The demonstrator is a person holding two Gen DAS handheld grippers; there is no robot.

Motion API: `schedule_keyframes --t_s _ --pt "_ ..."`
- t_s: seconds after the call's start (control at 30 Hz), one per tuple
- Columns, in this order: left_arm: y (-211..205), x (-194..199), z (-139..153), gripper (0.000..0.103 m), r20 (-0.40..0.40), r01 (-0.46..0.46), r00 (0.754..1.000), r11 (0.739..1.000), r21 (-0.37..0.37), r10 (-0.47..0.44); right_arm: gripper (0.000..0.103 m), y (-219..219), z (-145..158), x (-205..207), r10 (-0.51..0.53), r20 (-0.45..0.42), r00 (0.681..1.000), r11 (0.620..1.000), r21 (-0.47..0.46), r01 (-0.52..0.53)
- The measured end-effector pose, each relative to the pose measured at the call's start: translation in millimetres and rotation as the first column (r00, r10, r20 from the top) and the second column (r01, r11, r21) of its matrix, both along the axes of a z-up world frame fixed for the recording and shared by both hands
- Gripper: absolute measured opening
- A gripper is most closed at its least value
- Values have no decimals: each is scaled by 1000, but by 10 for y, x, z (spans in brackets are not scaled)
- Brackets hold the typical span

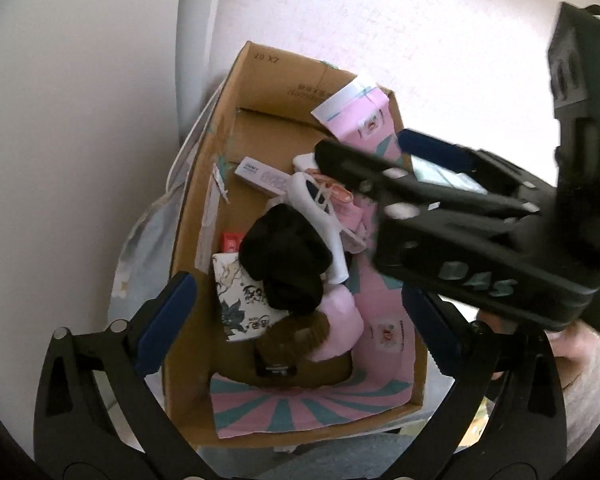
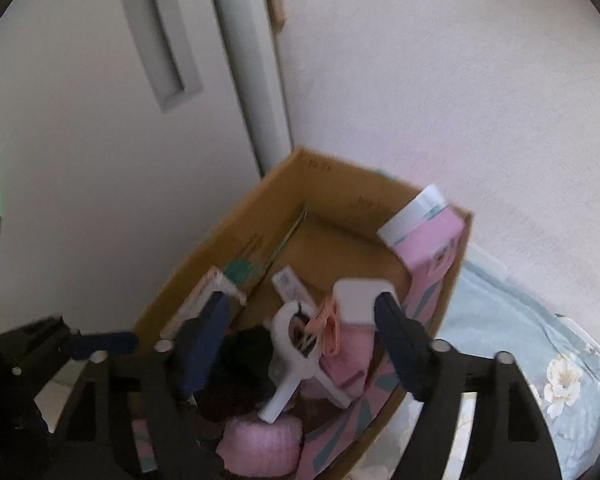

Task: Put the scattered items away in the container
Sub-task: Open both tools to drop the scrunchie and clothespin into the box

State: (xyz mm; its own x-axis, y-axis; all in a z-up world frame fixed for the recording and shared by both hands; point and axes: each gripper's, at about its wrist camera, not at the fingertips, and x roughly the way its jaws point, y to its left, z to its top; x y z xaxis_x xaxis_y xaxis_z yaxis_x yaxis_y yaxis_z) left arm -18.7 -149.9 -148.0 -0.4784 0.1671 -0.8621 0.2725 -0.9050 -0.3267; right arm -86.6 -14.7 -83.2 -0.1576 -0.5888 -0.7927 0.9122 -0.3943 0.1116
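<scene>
An open cardboard box [image 1: 216,128] [image 2: 268,196] stands against the wall and holds several items: a black cloth bundle [image 1: 284,252], a white handheld device [image 1: 320,216] [image 2: 292,344], a pink plush item [image 1: 340,320] [image 2: 260,440], a patterned card box [image 1: 240,300], a brown fuzzy item [image 1: 292,340] and a pink striped mat [image 1: 300,404]. My left gripper [image 1: 296,320] is open and empty above the box's near end. My right gripper [image 2: 304,344] is open and empty over the box; its body [image 1: 460,220] crosses the right side of the left wrist view.
The box sits on a light blue floral bedcover [image 2: 540,344] [image 1: 140,248]. A white wall [image 1: 420,40] and a white post [image 2: 252,80] stand behind it. A grey wall plate [image 2: 156,40] is at upper left.
</scene>
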Motion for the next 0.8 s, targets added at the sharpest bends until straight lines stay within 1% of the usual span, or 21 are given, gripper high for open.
schedule_keyframes --t_s 0.07,0.13,0.2,0.23,0.37,0.47,0.53,0.63,0.7,0.8 --pt "-7 -5 -12 102 4 -1 1000 1000 -10 1 78 18 43 -38 -14 22 1000 1000 -16 14" --pt "-12 -6 -19 102 7 -4 1000 1000 1 4 78 18 61 -37 -30 24 999 999 -16 30" --pt "-8 -27 -30 102 11 -1 1000 1000 -5 1 78 -19 70 -37 -39 24 999 999 -11 40" --pt "-10 -49 -40 102 13 8 1000 1000 -11 -8 78 42 73 -36 -44 25 999 999 -11 45" --pt "51 -60 -32 102 23 25 999 998 -65 -23 78 92 53 -97 -65 38 997 998 -4 65" --pt "96 -67 -6 102 28 35 999 995 -92 -33 78 94 66 -90 -83 33 996 997 2 83" --pt "128 -76 50 102 34 39 999 994 -105 -35 78 95 64 -107 -102 25 994 995 15 102" --pt "202 -87 183 102 52 57 997 987 -153 -49 78 161 132 -141 -171 -5 985 984 57 171" --pt "266 -105 294 102 48 74 997 981 -182 -66 78 244 227 -154 -225 -44 973 970 84 228" --pt "371 -135 472 102 34 95 995 973 -209 -90 78 400 392 -185 -289 -78 954 950 98 296"
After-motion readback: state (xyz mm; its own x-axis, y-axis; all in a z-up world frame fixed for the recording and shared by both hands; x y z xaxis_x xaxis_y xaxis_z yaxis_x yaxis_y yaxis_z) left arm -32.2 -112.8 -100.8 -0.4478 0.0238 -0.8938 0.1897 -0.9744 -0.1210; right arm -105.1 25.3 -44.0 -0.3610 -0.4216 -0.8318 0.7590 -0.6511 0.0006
